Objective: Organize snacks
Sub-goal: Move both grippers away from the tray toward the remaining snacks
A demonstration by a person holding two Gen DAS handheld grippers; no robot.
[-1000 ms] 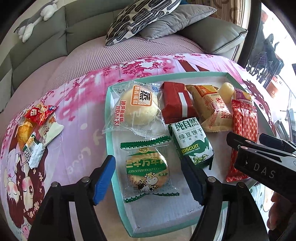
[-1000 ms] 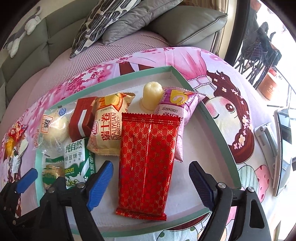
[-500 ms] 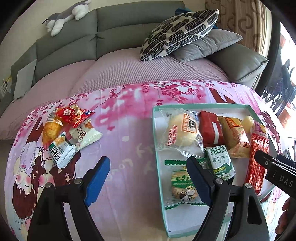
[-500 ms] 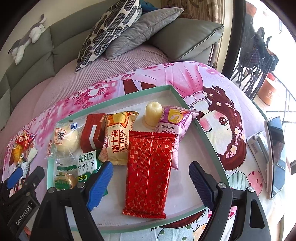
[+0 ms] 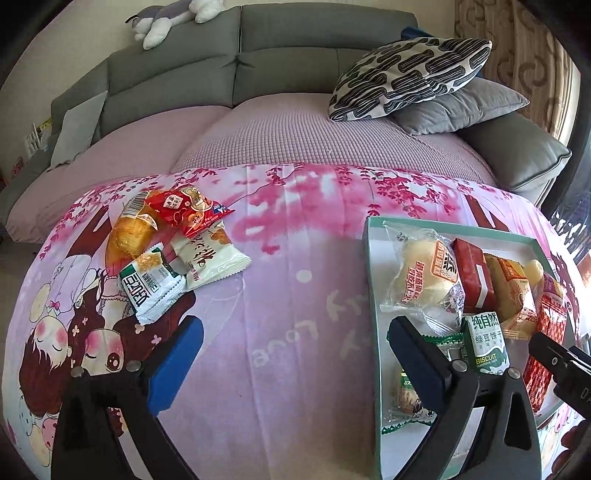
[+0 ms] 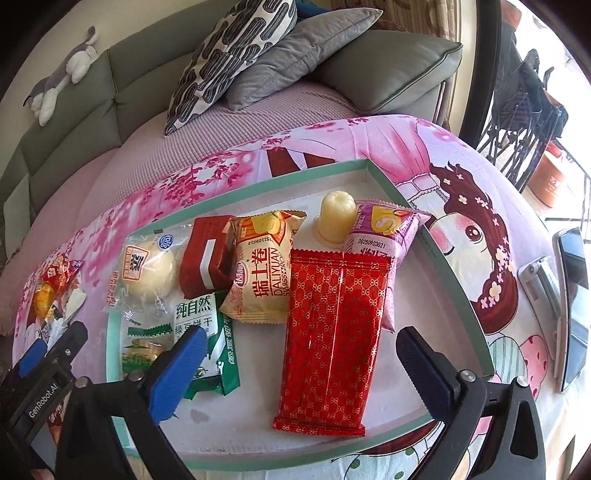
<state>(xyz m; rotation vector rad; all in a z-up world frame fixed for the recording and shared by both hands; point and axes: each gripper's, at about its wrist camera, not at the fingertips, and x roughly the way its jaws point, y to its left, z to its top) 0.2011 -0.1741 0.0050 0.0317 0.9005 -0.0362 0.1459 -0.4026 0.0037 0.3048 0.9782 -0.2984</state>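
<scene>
Hovering: both tongs are held above the tabletop, nothing gripped.
Left tongs (image 5: pixel 295 360): jaws spread wide, just opened further; nothing between them but bare cloth, between the loose pile and the tray.
Right tongs (image 6: pixel 301 365): jaws spread wide, just opened further; the red packet (image 6: pixel 332 339) is seen between the pads, not pressed by them.
Tabletop (image 5: pixel 288 295): covered by a pink cartoon-print cloth.
Tray (image 6: pixel 436 258): teal-rimmed, white floor, placed on the right part of the cloth.
Tray contents, back row: wrapped bun (image 6: pixel 147 273), dark red box (image 6: pixel 210 254), yellow roll packet (image 6: pixel 262 266), pale jelly cup (image 6: pixel 337 216), purple packet (image 6: pixel 384 236); packed side by side, touching.
Tray contents, front: green biscuit packet (image 6: pixel 199 321) and a green-trimmed cookie packet (image 5: pixel 406 395) at the left end; red packet lying lengthwise over the purple packet's lower edge.
Loose pile (image 5: pixel 173 251): four snacks left outside the tray on the far left of the cloth: orange bread packet (image 5: pixel 127 236), small red packet (image 5: pixel 184 208), white packet (image 5: pixel 210 258), green-and-white packet (image 5: pixel 149 288); overlapping each other, well apart from the tray.
Background: grey sofa (image 5: pixel 184 81) with a patterned pillow (image 5: pixel 406 77) and a plush toy (image 5: pixel 166 18) on its back.
Right edge: a phone (image 6: pixel 572 302) is laid on the cloth beside the tray.
</scene>
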